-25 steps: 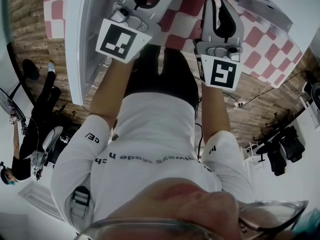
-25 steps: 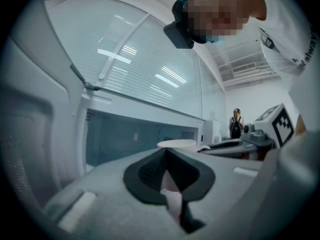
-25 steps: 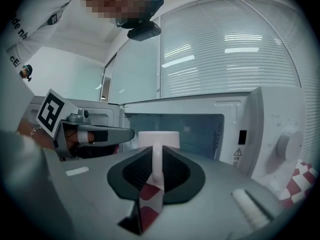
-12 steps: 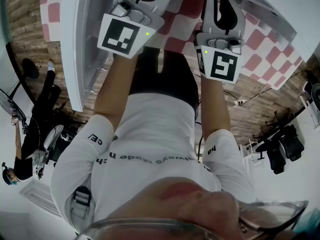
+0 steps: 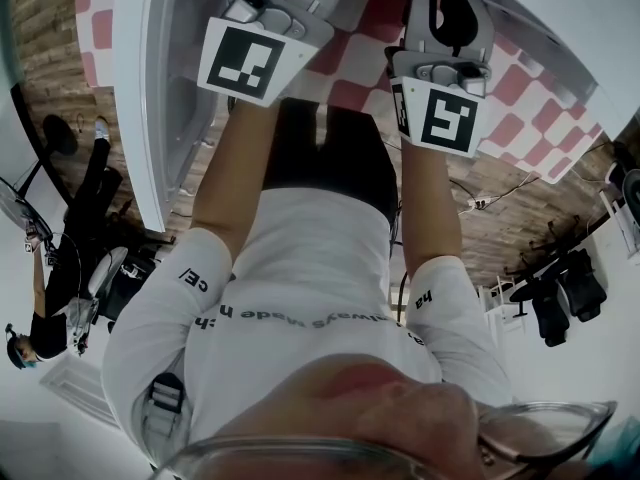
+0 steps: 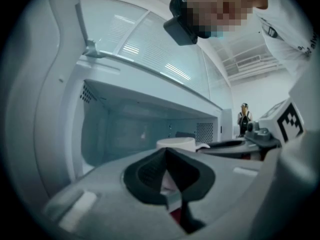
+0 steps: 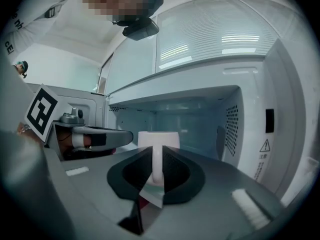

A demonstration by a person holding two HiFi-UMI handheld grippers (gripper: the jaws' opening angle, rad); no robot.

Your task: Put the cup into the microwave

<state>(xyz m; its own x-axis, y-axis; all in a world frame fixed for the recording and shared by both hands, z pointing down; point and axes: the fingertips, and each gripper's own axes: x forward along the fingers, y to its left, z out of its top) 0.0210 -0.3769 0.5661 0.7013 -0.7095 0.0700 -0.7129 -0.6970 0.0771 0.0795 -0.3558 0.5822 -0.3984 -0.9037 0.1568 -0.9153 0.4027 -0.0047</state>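
A white cup (image 7: 158,138) hangs in front of the open microwave (image 7: 200,116), level with its cavity. My right gripper (image 7: 158,156) is shut on the cup's handle. In the left gripper view the cup (image 6: 176,143) shows just past my left gripper (image 6: 165,152), whose jaws are shut with nothing between them. The left gripper sits to the cup's left, beside the right one. In the head view only the two marker cubes show, left (image 5: 250,61) and right (image 5: 440,115); the cup is out of that frame.
The microwave door (image 5: 140,88) stands swung open on the left. The microwave sits on a red and white checkered cloth (image 5: 540,88). Its control panel (image 7: 267,129) is to the right of the cavity. A person (image 5: 70,268) and office chairs (image 5: 560,298) are behind.
Both grippers have moved forward toward the microwave. The cup's rim, seen at the top of the head view a second ago, has gone out of that frame.
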